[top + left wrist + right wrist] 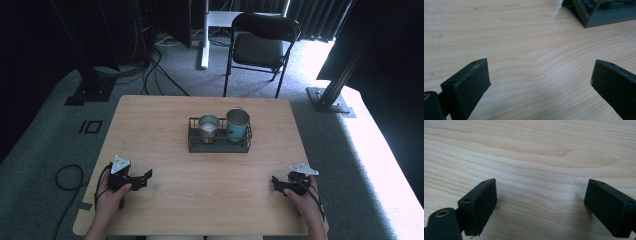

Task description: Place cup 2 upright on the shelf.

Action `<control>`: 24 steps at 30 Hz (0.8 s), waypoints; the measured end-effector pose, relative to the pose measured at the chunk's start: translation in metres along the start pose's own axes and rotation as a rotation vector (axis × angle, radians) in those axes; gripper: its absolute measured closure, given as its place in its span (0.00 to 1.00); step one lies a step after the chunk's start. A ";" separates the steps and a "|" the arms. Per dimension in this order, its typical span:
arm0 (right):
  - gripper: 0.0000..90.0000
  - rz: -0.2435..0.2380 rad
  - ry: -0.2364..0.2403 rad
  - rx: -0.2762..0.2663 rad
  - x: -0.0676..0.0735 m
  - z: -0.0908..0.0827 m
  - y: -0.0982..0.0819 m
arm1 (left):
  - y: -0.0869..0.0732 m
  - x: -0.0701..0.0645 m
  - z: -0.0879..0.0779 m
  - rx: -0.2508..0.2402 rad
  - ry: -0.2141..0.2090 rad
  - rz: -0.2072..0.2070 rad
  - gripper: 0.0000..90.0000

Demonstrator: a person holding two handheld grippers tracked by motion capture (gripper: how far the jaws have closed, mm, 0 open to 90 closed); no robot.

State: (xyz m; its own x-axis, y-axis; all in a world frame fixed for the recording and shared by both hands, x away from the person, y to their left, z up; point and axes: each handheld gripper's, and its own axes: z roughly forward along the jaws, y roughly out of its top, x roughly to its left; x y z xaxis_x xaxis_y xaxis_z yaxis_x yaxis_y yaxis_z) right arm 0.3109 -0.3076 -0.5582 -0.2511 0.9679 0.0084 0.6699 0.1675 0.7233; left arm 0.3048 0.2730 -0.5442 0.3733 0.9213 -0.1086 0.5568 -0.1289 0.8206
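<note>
Bare wood lies between the left hand-held gripper (142,178) and right hand-held gripper (277,182), both near the desk (165,145) front edge, jaws wide and empty. Mid-desk, a black wire rack (218,144) holds a steel cup (208,127) and a teal tumbler (236,125), upright, side by side.

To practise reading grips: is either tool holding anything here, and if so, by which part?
Nothing is held. The left tool and right tool both stand open over the bare wooden table; the steel cup and teal cup sit untouched in the black rack.
</note>
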 end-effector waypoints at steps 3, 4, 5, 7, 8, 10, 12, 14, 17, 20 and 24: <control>0.12 0.000 0.000 0.000 0.000 0.000 0.000 | -0.003 0.003 -0.001 0.010 0.015 -0.015 0.03; 0.12 0.000 0.000 0.000 0.000 0.000 0.000 | -0.005 0.005 -0.002 0.007 0.020 -0.024 0.03; 0.12 0.000 0.000 0.000 0.000 0.000 0.000 | -0.006 0.005 -0.003 0.005 0.021 -0.036 0.03; 0.12 0.000 0.000 0.000 0.000 0.000 0.000 | -0.007 0.007 -0.004 0.011 0.031 -0.040 0.03; 0.12 0.000 0.000 0.000 0.000 0.000 0.000 | -0.008 0.007 -0.004 0.014 0.043 -0.044 0.03; 0.12 0.000 0.000 0.000 0.000 0.000 0.000 | -0.009 0.009 -0.006 0.025 0.061 -0.050 0.03; 0.12 0.000 0.000 0.000 0.000 0.000 0.000 | -0.010 0.010 -0.007 0.033 0.073 -0.053 0.03; 0.12 0.000 0.000 0.000 0.000 0.000 0.000 | -0.012 0.013 -0.011 0.059 0.115 -0.070 0.03; 0.12 0.000 0.000 0.000 0.000 0.000 0.000 | -0.015 0.017 -0.013 0.063 0.148 -0.105 0.03; 0.12 0.000 0.000 0.000 0.000 0.000 0.000 | -0.016 0.021 -0.015 0.064 0.182 -0.121 0.03; 0.12 0.000 0.000 0.000 0.000 0.000 0.000 | -0.017 0.025 -0.016 0.072 0.212 -0.136 0.03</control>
State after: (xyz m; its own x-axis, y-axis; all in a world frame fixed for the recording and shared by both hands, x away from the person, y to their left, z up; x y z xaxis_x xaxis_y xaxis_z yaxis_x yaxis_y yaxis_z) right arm 0.3110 -0.3076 -0.5582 -0.2513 0.9679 0.0086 0.6699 0.1675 0.7233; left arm 0.2925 0.3043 -0.5518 0.1317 0.9873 -0.0892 0.6456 -0.0171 0.7635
